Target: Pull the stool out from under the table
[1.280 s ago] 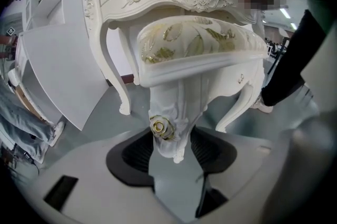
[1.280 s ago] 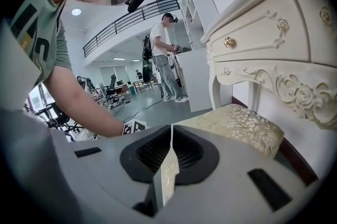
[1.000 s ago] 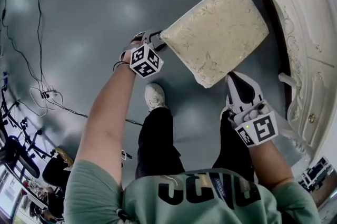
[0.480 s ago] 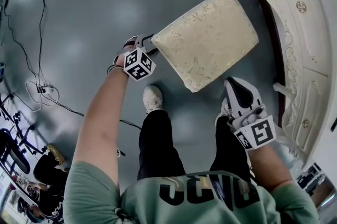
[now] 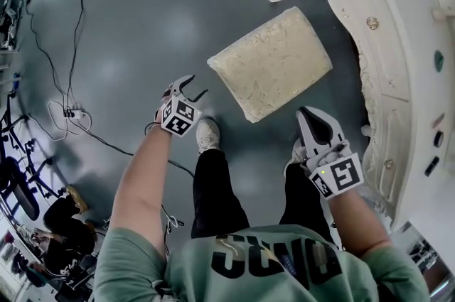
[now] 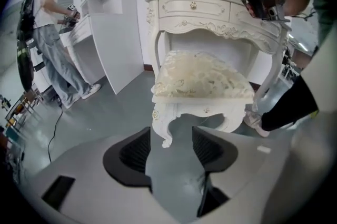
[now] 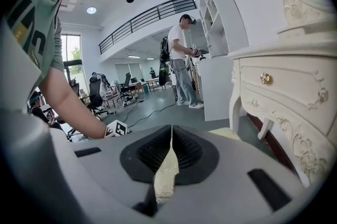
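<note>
The stool, with a cream brocade cushion and carved white legs, stands on the grey floor just left of the white dressing table. My left gripper is open and empty, a short way left of the stool's near-left corner and not touching it. In the left gripper view the stool stands ahead of the jaws, in front of the table. My right gripper is shut just below the stool's near-right corner. In the right gripper view, cushion fabric shows through a thin slit.
Cables trail over the floor at the left. My own shoe stands between the grippers. Another person works at white shelving behind the left side. The table's drawer front is close on the right.
My left gripper was at the stool's near-left corner; it has let go and drawn back to the left. The stool now sits farther from me in the head view.
</note>
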Tool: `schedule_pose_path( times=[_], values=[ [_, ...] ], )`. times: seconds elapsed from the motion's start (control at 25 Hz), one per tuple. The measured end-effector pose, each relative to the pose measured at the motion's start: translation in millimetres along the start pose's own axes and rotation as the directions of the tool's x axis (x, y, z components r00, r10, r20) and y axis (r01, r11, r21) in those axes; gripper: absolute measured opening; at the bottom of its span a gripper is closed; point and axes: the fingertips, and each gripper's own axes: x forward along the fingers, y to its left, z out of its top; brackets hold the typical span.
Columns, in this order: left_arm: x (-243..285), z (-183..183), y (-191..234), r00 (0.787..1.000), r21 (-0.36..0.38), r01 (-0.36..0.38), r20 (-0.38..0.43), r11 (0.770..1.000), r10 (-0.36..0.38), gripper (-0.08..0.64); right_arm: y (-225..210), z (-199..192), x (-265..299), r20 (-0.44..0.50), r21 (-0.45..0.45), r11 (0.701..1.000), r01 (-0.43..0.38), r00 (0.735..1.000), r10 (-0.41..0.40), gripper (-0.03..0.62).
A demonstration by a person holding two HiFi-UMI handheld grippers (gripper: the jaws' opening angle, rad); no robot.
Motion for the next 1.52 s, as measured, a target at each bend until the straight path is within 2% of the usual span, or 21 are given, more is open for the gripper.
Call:
schedule_pose_path(
  times=[0.12, 0.28, 0.44, 0.56, 0.64, 0.8, 1.04, 1.2, 1.32, 1.4, 1.52],
  values=[
    [-47.1, 15.2, -13.4, 1.000, -0.074, -0.021, 0.015, 0.997, 0.022, 0.252, -2.5, 35.8, -18.7, 0.018, -0.018, 1.000, -0.010, 1.000, 0.010, -0.005],
    [-109.5, 62.7, -28.8, 0.996, -0.132, -0.037, 0.075, 0.991, 0.047, 0.244, -5.5, 80.3, -55.0, 0.023, -0.048, 0.999, -0.021, 0.999, 0.022, -0.005],
    [-168.6, 141.0, -33.3, 0.982, -0.170, -0.050, 0.172, 0.984, 0.080, 0.222, -4.5, 121.5, -92.9, 0.031, -0.061, 0.998, -0.027, 0.999, 0.029, -0.005],
    [-212.0, 208.1, -36.9, 0.959, -0.178, -0.047, 0.266, 0.983, 0.094, 0.194, -1.5, 156.7, -117.7, 0.051, -0.062, 0.998, -0.031, 0.998, 0.034, -0.006],
    [-241.6, 248.9, -45.0, 0.939, -0.194, -0.032, 0.329, 0.980, 0.096, 0.165, -0.2, 180.1, -135.9, 0.053, -0.066, 0.997, -0.037, 0.998, 0.041, -0.005],
    [-304.3, 324.5, -72.8, 0.883, -0.253, 0.032, 0.460, 0.967, 0.092, 0.115, 0.5, 228.7, -176.1, 0.054, -0.101, 0.994, -0.052, 0.997, 0.058, -0.005],
    [-396.9, 424.1, -122.3, 0.796, -0.202, 0.100, 0.604, 0.974, 0.044, 0.059, -1.8, 305.6, -233.8, 0.112, -0.148, 0.988, -0.054, 0.991, 0.071, -0.006],
    [-452.7, 474.0, -148.0, 0.735, -0.179, 0.122, 0.677, 0.976, 0.032, 0.012, 2.2, 346.4, -266.6, 0.160, -0.169, 0.984, -0.055, 0.984, 0.083, -0.006],
    [-486.8, 504.8, -157.2, 0.687, -0.162, 0.111, 0.725, 0.981, 0.042, 0.009, -1.0, 368.5, -284.7, 0.198, -0.172, 0.984, -0.047, 0.977, 0.081, -0.006],
    [-501.5, 522.6, -161.2, 0.667, -0.141, 0.103, 0.744, 0.985, 0.037, 0.009, -6.7, 375.8, -292.6, 0.216, -0.161, 0.986, -0.033, 0.974, 0.068, -0.006],
    [-513.6, 543.6, -168.6, 0.653, -0.123, 0.114, 0.757, 0.986, 0.019, 0.008, -14.6, 380.5, -302.4, 0.227, -0.142, 0.989, -0.026, 0.972, 0.058, -0.006]
  ],
)
